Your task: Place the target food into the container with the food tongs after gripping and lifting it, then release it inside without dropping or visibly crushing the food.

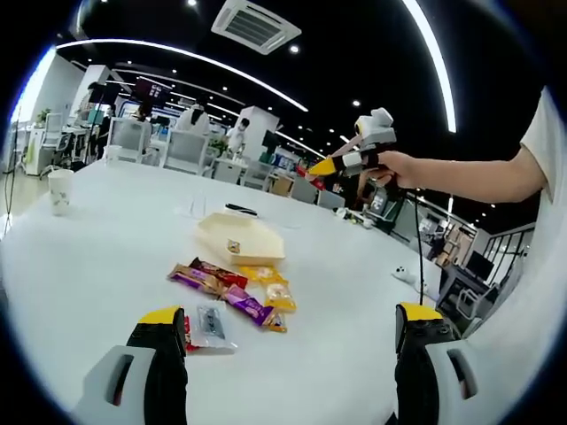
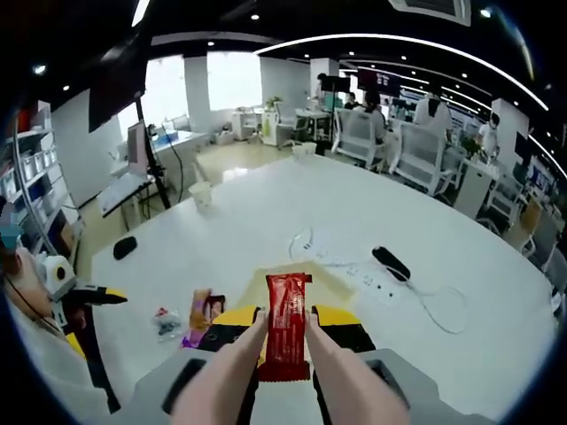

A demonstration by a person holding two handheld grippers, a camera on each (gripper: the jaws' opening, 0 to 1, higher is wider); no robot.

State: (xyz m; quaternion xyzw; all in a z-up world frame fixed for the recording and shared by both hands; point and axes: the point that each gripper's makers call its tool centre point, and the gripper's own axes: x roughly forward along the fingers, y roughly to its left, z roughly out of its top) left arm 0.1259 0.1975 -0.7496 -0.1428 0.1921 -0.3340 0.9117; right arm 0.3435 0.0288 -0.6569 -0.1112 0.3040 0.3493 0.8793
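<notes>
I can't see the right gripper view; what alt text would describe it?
Pink tongs pinch a red snack packet upright above a white table, with the beige container just behind it. More snack packets lie at left.

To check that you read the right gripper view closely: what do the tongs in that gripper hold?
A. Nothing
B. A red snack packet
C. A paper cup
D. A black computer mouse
B: in the right gripper view the tongs pinch a red snack packet between their two arms, lifted above the white table.
</notes>
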